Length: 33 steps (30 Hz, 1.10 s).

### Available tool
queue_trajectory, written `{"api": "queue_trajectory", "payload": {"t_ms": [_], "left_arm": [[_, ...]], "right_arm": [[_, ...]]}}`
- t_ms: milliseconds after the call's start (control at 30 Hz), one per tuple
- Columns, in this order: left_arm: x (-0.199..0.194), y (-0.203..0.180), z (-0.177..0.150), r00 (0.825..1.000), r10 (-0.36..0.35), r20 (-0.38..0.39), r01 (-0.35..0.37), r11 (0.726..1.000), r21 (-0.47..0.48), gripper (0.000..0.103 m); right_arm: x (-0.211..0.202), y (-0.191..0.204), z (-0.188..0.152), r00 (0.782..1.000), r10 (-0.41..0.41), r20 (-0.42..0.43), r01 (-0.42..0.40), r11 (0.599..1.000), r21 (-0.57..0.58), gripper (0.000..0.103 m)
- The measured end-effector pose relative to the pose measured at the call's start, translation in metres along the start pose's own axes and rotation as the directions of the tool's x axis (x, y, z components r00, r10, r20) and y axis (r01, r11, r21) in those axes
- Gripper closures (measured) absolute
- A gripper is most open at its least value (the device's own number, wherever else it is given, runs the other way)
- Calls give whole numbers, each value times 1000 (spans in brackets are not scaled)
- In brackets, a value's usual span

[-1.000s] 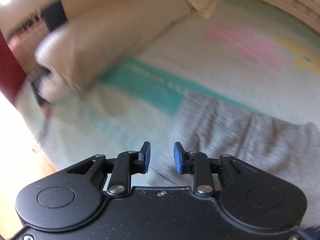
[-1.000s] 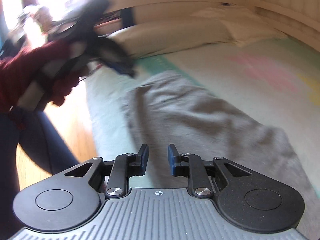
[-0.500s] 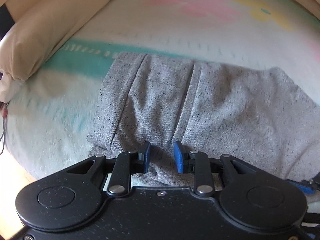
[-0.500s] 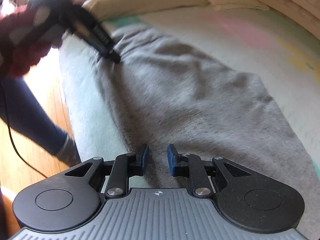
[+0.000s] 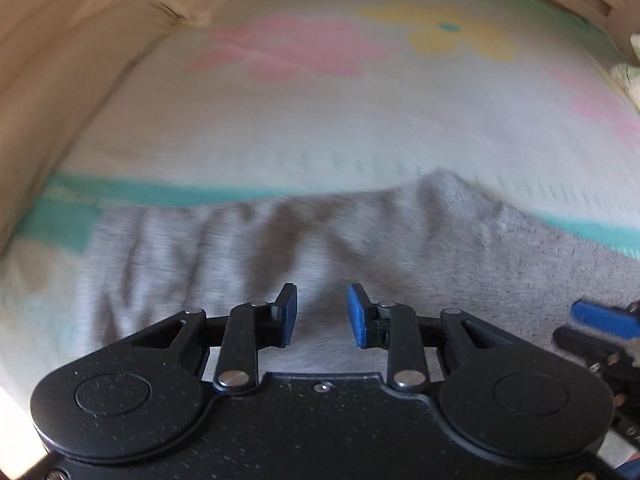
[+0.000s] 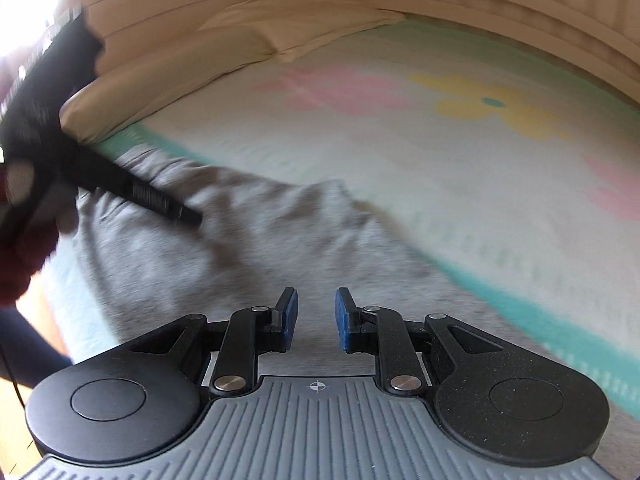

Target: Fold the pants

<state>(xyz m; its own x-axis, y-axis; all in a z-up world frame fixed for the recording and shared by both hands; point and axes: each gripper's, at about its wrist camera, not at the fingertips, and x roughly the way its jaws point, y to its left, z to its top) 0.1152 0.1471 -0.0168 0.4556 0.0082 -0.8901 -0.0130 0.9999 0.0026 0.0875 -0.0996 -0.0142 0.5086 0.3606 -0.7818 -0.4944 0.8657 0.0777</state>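
While the bedspread (image 6: 420,160) with its pink and yellow flowers fills the far field, the grey pants (image 6: 260,240) lie rumpled along its near edge, crossing the teal stripe (image 5: 132,194). Beige pillows (image 6: 180,68) sit off by the headboard. Over the cloth hangs the left gripper (image 5: 322,314), pointing steeply down, its blue pads (image 5: 289,314) parted with nothing pinched between them. Just beside it, the right gripper (image 6: 316,318) hovers over the same pants, jaws apart by a narrower gap, also gripping nothing. A dark red sleeve (image 6: 18,268) shows at the edge.
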Motion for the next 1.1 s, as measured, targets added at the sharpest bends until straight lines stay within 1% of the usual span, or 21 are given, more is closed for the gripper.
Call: {"api": "queue_trajectory", "payload": {"t_ms": [100,133,200,233,267,300,367,433,567,600,633,667,700,833,933,1033,1067,1100], "left_arm": [[25,-4,-6,996,24,-87,-24,1000,-5,65],[31,-2,-10,994,23,-102,-25,999,-21,64],[30,-2,-10,996,19,-90,-21,999,-25,63],[29,-2,-10,995,12,-95,-14,1000,-23,60],[29,0,-9,995,0,-101,-3,999,-33,58],[30,2,-8,994,-12,-105,7,999,-48,55],[32,5,-6,993,-23,-115,15,997,-71,54],[36,5,-2,992,-26,-125,16,997,-78,51],[40,0,5,992,-13,-127,6,998,-56,50],[40,-2,6,992,-7,-125,1,999,-48,50],[40,-3,7,992,-4,-124,-2,999,-45,50],[39,-5,8,993,-2,-122,-3,999,-44,50],[38,-6,9,993,-2,-119,-3,999,-46,50],[33,-5,18,997,-15,-81,7,996,-88,50],[21,-2,27,1000,-11,-25,8,993,-117,50],[9,-5,36,999,-11,43,16,993,-118,50],[4,-6,42,998,-20,57,26,993,-112,49],[2,-10,45,997,-36,66,42,994,-102,45]], "right_arm": [[2,-13,5,999,-35,11,35,999,-2,82],[6,-17,9,999,-44,10,44,999,-9,81],[17,-21,20,999,-49,6,49,998,-38,78],[22,-22,24,999,-49,6,49,997,-63,75],[28,-22,29,999,-48,7,48,995,-91,67],[34,-22,33,999,-46,9,46,992,-114,60],[47,-23,40,999,-37,6,38,990,-138,60],[60,-28,44,1000,-16,-16,14,991,-131,60],[79,-33,44,998,-7,-57,0,992,-128,60],[82,-35,43,997,9,-72,-18,992,-126,70],[84,-36,41,996,34,-83,-44,991,-124,84],[84,-35,40,994,61,-95,-73,990,-125,100],[82,-32,38,993,69,-98,-82,987,-135,101],[58,-6,23,997,51,-51,-63,963,-262,101],[42,15,6,997,63,-45,-74,941,-329,101],[36,36,-11,998,45,-48,-61,912,-407,100],[35,41,-15,998,38,-45,-54,902,-428,100],[35,45,-18,998,34,-43,-49,898,-438,100]]}}
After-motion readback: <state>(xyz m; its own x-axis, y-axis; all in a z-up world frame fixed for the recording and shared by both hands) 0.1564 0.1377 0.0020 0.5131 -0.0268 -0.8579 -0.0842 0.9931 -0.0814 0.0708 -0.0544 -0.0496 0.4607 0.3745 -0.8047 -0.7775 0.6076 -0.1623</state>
